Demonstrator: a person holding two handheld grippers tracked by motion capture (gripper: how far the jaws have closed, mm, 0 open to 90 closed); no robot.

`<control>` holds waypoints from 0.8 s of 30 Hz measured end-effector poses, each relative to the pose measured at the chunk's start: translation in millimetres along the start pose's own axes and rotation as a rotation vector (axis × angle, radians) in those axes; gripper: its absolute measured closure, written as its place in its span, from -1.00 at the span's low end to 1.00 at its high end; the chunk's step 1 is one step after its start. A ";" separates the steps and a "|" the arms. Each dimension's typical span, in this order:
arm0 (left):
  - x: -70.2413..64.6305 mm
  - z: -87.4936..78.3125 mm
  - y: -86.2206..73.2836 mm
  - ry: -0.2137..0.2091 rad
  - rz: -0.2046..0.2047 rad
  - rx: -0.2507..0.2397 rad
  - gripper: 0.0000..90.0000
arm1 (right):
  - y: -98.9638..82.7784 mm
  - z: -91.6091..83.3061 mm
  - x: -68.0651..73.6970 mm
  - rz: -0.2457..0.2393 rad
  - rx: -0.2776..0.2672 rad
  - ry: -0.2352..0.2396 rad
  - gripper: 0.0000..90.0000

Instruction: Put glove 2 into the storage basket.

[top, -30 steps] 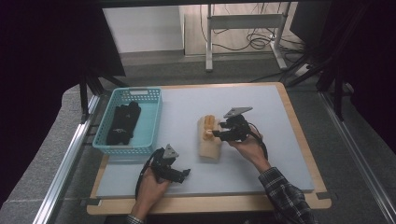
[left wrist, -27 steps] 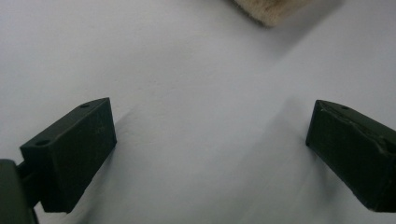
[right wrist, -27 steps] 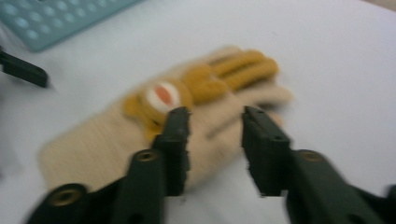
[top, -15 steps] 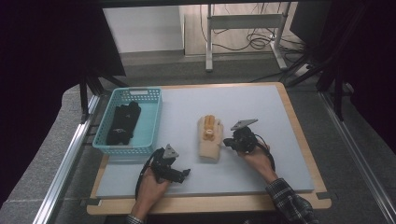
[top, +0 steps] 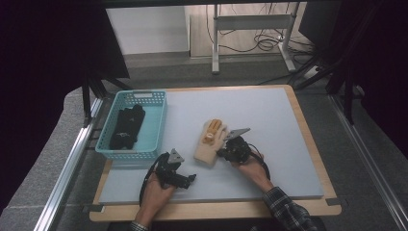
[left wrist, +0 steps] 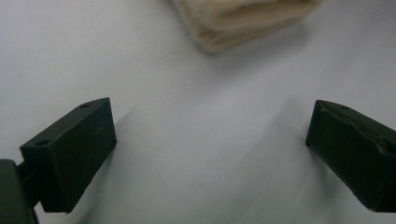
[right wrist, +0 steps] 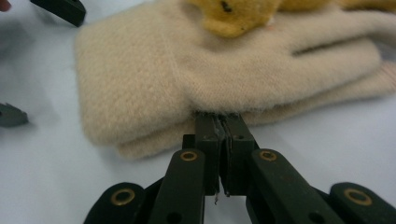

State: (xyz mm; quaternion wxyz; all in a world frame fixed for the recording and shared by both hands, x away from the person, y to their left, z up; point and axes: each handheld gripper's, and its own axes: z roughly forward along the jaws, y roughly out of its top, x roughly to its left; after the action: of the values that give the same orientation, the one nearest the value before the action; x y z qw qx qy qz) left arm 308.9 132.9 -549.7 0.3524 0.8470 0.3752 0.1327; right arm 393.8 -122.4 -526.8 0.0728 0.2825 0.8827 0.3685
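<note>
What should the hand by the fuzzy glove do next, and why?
Probably lift a little. The right gripper looks pinched shut on the near edge of the cream glove, which lies flat on the grey table. The blue basket already holds dark gloves, so it is likely bound there. The left gripper waits open beside it.

Both grippers are black. The right gripper [right wrist: 218, 122] has brass-coloured rivets on its linkage arms and a grey three-cornered plate on top; the left gripper [left wrist: 208, 154] has blocky square jaws. A plaid sleeve [top: 288, 211] covers the right forearm.
</note>
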 end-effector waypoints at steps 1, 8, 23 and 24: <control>0.0 0.0 0.0 0.000 0.000 0.000 -0.96 | 0.0 0.0 0.0 0.000 0.000 0.000 0.90; 0.0 0.0 0.0 0.000 0.000 0.000 -0.96 | 10.9 14.8 13.4 -0.037 -0.004 0.000 0.90; -0.3 0.1 0.1 0.003 0.003 0.002 -0.96 | -4.1 -20.6 0.4 -0.037 -0.048 -0.082 0.29; -0.3 0.1 0.2 0.003 0.003 0.003 -0.96 | -5.9 -24.5 -0.8 -0.032 -0.052 -0.092 0.20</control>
State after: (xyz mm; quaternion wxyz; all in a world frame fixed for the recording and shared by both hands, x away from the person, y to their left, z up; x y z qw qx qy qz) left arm 308.8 132.5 -549.6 0.3504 0.8479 0.3745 0.1343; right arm 383.6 -141.1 -513.3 0.1267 0.2830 0.8729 0.3766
